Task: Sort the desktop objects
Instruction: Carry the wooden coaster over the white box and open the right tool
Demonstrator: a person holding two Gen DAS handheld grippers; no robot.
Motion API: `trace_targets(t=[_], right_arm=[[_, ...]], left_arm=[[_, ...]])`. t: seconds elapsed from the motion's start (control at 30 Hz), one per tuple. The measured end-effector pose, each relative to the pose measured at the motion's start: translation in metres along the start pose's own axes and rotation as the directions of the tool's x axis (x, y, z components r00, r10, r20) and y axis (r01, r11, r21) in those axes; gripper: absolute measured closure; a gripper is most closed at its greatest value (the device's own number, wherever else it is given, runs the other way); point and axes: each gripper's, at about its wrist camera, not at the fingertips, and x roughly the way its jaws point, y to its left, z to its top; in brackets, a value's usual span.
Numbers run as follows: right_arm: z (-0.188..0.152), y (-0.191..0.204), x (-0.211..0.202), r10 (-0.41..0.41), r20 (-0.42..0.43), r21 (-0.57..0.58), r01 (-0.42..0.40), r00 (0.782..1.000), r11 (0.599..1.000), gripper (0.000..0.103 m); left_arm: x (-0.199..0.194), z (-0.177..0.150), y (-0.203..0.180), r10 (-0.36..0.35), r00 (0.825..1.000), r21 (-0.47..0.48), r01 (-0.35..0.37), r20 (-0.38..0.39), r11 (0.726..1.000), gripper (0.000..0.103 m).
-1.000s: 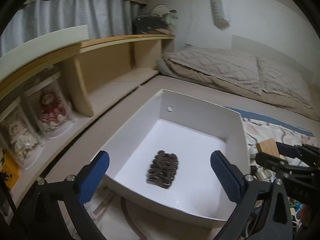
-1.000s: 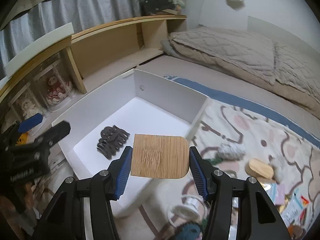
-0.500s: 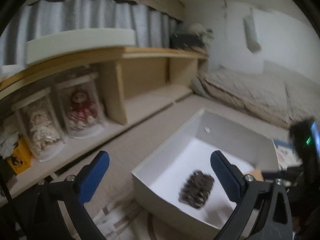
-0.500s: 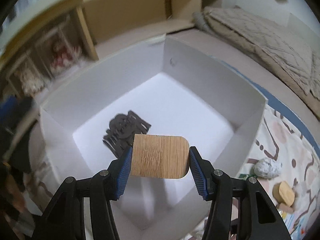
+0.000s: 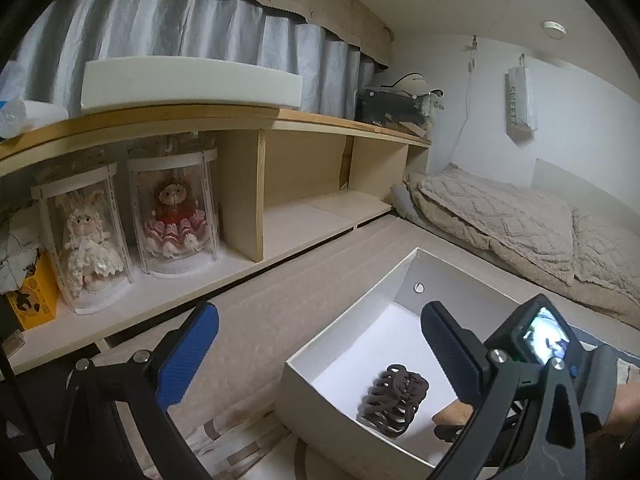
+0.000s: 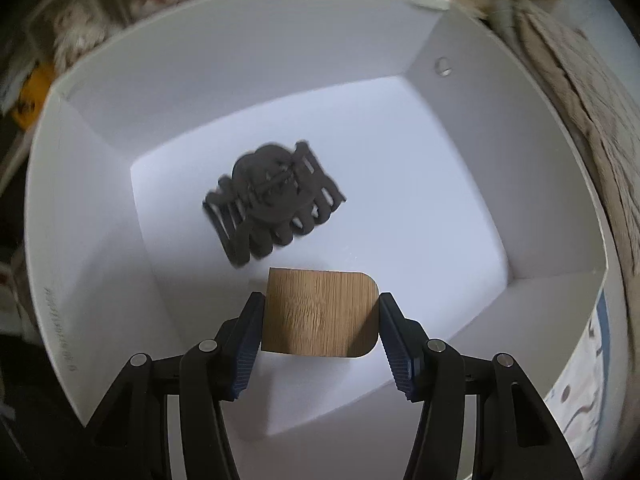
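Leftmost, two dolls in clear cases stand on the low wooden shelf along the far wall. Nearer, the left claw hangs with its blue pads wide apart and nothing between them, above the beige bed surface just left of the white box. Inside that box a dark brown hair claw clip lies on the white floor, toward the near left part. Further right, the right claw is down inside the box, clamped on a flat bamboo piece with one rounded end, just near of the clip and apart from it. Beyond, at far right, a quilted beige blanket lies along the wall.
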Motion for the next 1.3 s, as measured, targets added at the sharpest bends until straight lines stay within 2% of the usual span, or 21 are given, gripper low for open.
trace_targets(t=[0.3,0.63,0.9,1.2,1.3], right_arm=[[0.005,0.026,0.013,-0.045,-0.091,-0.242,0.022,0.995,0.97,0.047],[0.008,0.047,0.029,-0.053,-0.162,-0.398,-0.016,0.985,0.917,0.047],[0.006,0.047,0.039,-0.045,-0.182,-0.428,-0.038,0.982,0.903,0.047],[0.007,0.046,0.04,-0.025,-0.192,-0.389,-0.052,0.981,0.92,0.047],[0.01,0.045,0.034,-0.016,-0.172,-0.377,-0.051,0.985,0.925,0.047]], left_arm=[[-0.005,0.003,0.021,-0.006,0.999,-0.102,0.011,0.042,0.995,0.001],[0.003,-0.001,0.025,-0.024,0.999,-0.112,0.027,0.028,0.993,0.001],[0.008,-0.005,0.022,-0.043,0.999,-0.097,0.046,0.032,0.994,0.001],[0.007,-0.006,0.017,-0.071,0.997,-0.08,0.074,0.033,0.994,0.001],[0.006,-0.007,0.017,-0.074,0.997,-0.075,0.076,0.038,0.994,0.001]])
